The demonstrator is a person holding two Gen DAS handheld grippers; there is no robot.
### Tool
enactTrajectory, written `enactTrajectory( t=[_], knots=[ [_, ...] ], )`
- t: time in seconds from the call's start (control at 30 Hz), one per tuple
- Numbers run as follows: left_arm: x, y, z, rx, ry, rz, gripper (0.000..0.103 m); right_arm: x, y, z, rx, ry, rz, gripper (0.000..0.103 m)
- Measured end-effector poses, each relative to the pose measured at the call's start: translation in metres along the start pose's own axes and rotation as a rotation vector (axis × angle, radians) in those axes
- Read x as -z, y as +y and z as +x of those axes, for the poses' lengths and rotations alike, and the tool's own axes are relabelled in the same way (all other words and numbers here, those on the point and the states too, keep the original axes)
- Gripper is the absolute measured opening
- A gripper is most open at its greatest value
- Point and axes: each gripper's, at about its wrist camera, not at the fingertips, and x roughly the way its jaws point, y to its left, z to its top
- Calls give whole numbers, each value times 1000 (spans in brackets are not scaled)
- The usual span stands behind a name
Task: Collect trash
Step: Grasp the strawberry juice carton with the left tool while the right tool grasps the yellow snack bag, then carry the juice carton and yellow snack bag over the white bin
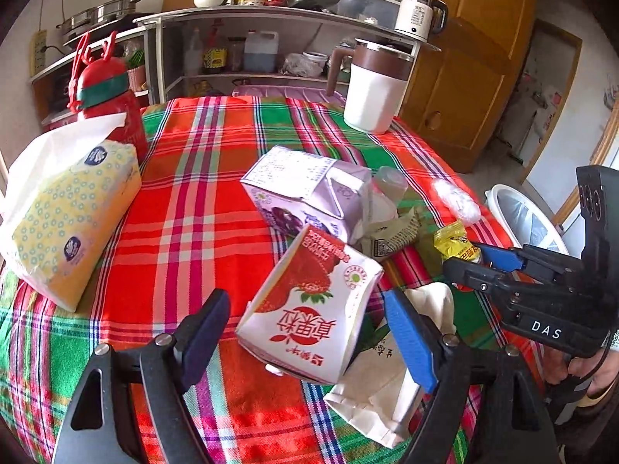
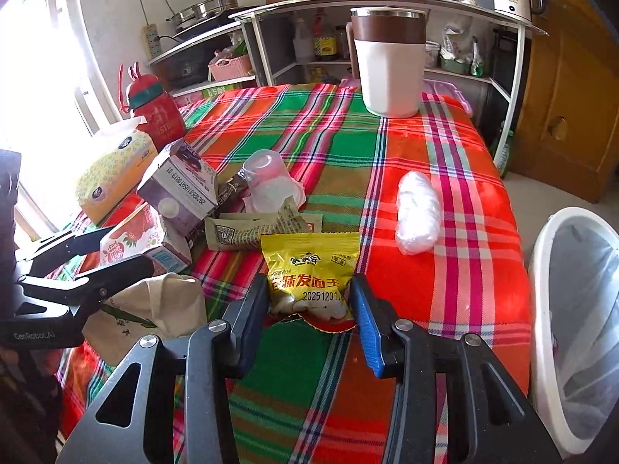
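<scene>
A pile of trash lies on the plaid tablecloth point(image 1: 201, 201). My left gripper point(image 1: 309, 321) is open around a red-and-white strawberry milk carton point(image 1: 309, 301), its pads apart from the carton's sides. My right gripper point(image 2: 309, 301) has its pads against both sides of a yellow snack packet point(image 2: 309, 266); it also shows in the left wrist view point(image 1: 468, 261). Behind lie a purple milk carton point(image 1: 301, 189), a clear plastic cup point(image 2: 267, 178), a beige wrapper point(image 2: 247, 232), a white paper bag point(image 1: 383, 379) and a crumpled clear plastic wad point(image 2: 418, 212).
A white bin with a clear liner point(image 2: 580, 309) stands off the table's right edge. A yellow tissue pack point(image 1: 73, 216), a red bottle point(image 1: 112, 100) and a white-and-brown jug point(image 1: 375, 85) stand on the table. Kitchen shelves point(image 1: 271, 19) are behind.
</scene>
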Motion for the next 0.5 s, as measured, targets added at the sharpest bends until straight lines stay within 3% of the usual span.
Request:
enactTrajectory(
  t=[0.2, 0.37, 0.5],
  knots=[
    [-2, -3, -1, -61, -13, 14, 82, 2, 0, -3, -4, -7, 9, 44],
    [-1, -9, -2, -66, -14, 29, 64, 4, 0, -6, -5, -11, 13, 44],
    [-1, -13, -4, -78, -24, 35, 59, 6, 0, -9, -7, -18, 15, 44]
  ],
)
